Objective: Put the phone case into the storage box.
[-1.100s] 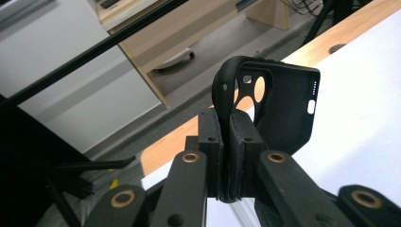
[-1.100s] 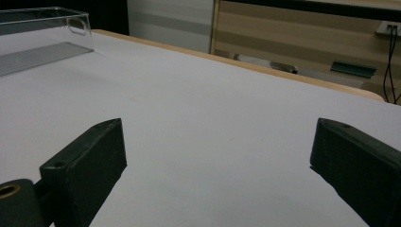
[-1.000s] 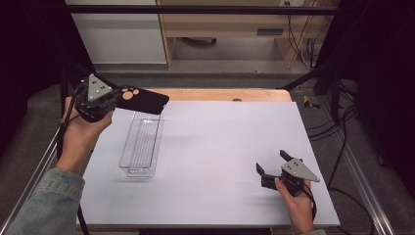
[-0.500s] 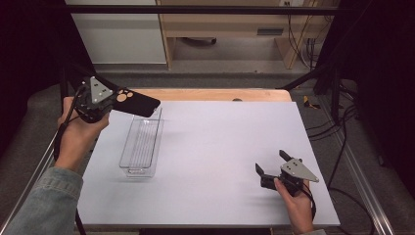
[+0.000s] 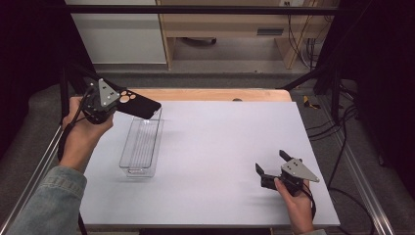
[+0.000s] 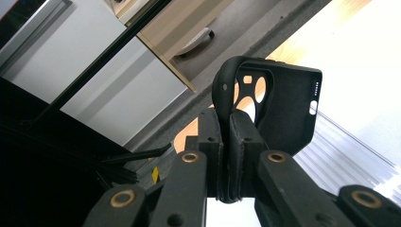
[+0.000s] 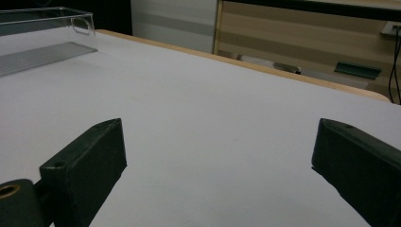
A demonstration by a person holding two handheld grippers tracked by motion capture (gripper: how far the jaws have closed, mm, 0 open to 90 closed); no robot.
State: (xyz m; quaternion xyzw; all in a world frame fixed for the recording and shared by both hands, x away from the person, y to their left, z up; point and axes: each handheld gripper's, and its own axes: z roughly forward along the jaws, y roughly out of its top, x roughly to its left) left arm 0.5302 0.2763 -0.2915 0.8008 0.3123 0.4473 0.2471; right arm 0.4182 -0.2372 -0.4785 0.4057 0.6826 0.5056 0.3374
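Your left tool (image 5: 113,100) is clamped on one edge of the black phone case (image 5: 138,104), holding it in the air at the far left, just over the far end of the clear tray (image 5: 142,147) that lies lengthwise on the tabletop (image 5: 220,147). In the left gripper view the jaws pinch only the thin rim of the case (image 6: 279,109) beside the camera cut-outs (a narrow hold on soft, bending material), so a quick tilt or a knock against the tray wall could twist it loose or let it land askew. Your right tool (image 5: 274,164) rests near the right front with its jaws spread wide, holding nothing, well apart from the tray.
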